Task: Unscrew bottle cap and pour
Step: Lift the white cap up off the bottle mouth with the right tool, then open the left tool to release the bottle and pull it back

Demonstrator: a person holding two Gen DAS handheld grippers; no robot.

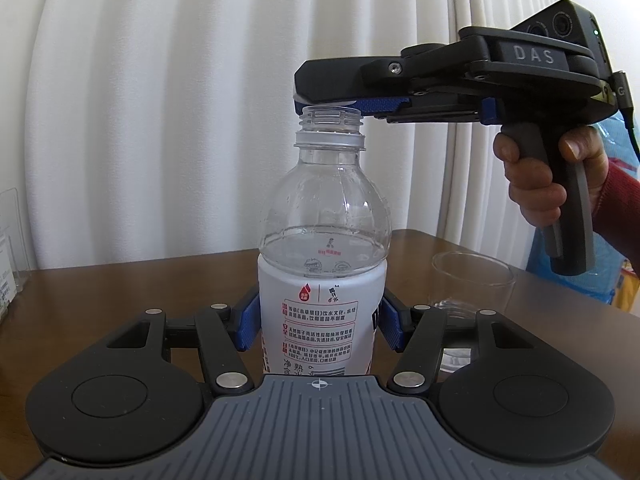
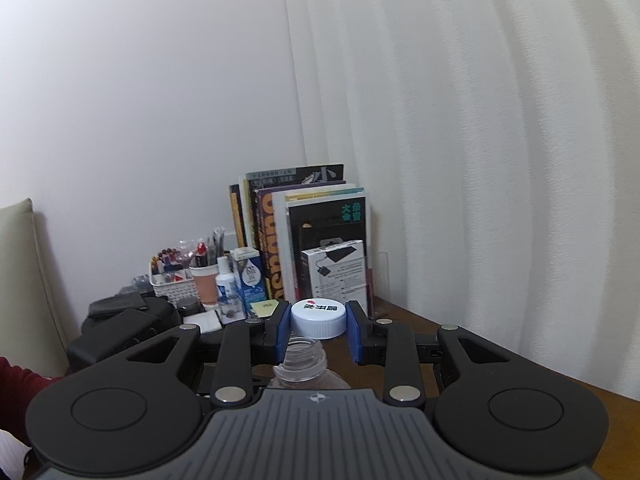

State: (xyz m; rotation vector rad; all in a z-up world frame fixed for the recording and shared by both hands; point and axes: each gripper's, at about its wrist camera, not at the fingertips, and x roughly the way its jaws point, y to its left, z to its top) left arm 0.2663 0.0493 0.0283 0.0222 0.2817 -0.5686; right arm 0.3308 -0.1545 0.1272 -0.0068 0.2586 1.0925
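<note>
My left gripper (image 1: 320,322): black linkage arms, silver rivets, blue finger pads (image 1: 249,320), grey ribbed base plate with crosshair mark. My right gripper (image 1: 320,101): black body, raised "DAS" lettering, silver screw, green LED, black cable, grey pistol handle. My hand (image 1: 540,184): bare skin, red sleeve.

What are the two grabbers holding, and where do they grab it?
The left gripper squeezes the bottle around its label. The right gripper pinches the white cap by its sides, lifted off.
</note>
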